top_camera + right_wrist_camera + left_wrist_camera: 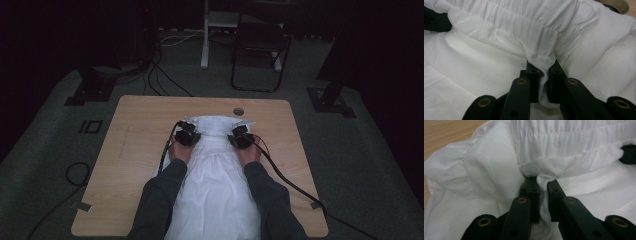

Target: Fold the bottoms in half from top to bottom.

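White garment (486, 170) fabric pinched in both tools.

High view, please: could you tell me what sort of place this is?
Probably a dim recording lab: a light wooden table on grey carpet, loose black floor cables, and a dark folding chair behind.

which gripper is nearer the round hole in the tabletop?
Right. The right gripper pinches the white garment just below the round hole; the left gripper pinches it farther to the left.
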A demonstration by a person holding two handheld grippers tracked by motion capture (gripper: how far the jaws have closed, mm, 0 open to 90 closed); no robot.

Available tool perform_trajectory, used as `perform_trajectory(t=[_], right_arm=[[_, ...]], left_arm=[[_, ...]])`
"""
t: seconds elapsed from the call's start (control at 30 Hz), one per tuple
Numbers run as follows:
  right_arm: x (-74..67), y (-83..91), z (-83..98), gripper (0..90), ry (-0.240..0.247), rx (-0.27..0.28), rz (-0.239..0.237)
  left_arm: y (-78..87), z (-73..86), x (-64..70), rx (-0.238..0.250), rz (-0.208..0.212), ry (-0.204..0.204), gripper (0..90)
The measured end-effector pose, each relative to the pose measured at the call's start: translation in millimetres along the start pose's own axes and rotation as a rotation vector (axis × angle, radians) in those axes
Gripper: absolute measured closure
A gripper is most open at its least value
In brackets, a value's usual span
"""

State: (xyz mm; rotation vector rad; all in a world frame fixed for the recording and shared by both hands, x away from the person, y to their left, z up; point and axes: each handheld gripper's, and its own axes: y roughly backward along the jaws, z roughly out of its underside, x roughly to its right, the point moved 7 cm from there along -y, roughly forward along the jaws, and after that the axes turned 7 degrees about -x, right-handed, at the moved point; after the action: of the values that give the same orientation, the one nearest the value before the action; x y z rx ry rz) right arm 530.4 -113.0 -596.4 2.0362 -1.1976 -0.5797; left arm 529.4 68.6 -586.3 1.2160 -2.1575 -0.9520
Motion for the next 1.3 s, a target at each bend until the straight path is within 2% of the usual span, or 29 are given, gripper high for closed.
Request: perform_trajectory(t=[0.1,0.2,0.3,0.4,0.57,0.67,0.73,0.8,0.87,0.97,1.07,1.17,1.3], right_arm=[[0.1,10.0,-2.9,83.1,0.007,0.025,-0.023],[1.4,29.9,-12.0,83.1,0.02,0.074,-0.052],[0.8,58.4,-25.1,83.6,0.034,0.148,-0.086],[-2.5,86.3,-33.0,84.1,0.059,0.195,-0.102],[-15.4,132.2,-27.3,84.4,0.117,0.257,-0.134],[-24.5,154.6,-16.8,84.4,0.132,0.284,-0.159],[-32.9,167.2,-5.3,84.4,0.151,0.29,-0.183],[-42.0,172.3,11.3,84.4,0.19,0.266,-0.192],[-50.9,170.5,31.4,84.3,0.219,0.228,-0.203],[-59.9,157.9,62.6,84.3,0.233,0.154,-0.219],[-65.6,139.5,89.5,84.1,0.236,0.077,-0.227],[-69.9,120.1,107.7,84.0,0.232,0.007,-0.228],[-72.7,101.7,114.5,83.8,0.226,-0.042,-0.219]], left_arm=[[16.7,-6.1,-1.4,0.045,0.04,0.004,86.6],[42.5,-15.3,-0.8,0.111,0.081,0.001,87.0],[73.1,-21.0,6.8,0.178,0.12,-0.018,87.1],[104.0,-21.0,20.4,0.224,0.145,-0.045,87.1],[149.6,-8.7,45.7,0.277,0.192,-0.093,87.1],[169.8,7.7,59.5,0.288,0.22,-0.119,86.9],[178.4,23.4,66.1,0.28,0.244,-0.114,86.7],[179.3,42.4,71.4,0.251,0.25,-0.124,86.5],[172.8,64.6,75.4,0.199,0.26,-0.124,86.2],[150.5,100.0,79.6,0.091,0.254,-0.13,85.8],[125.5,125.1,77.3,0.003,0.252,-0.111,85.6],[104.5,136.7,71.9,-0.059,0.223,-0.124,85.5],[87.8,132.3,60.9,-0.079,0.211,-0.128,85.7]])
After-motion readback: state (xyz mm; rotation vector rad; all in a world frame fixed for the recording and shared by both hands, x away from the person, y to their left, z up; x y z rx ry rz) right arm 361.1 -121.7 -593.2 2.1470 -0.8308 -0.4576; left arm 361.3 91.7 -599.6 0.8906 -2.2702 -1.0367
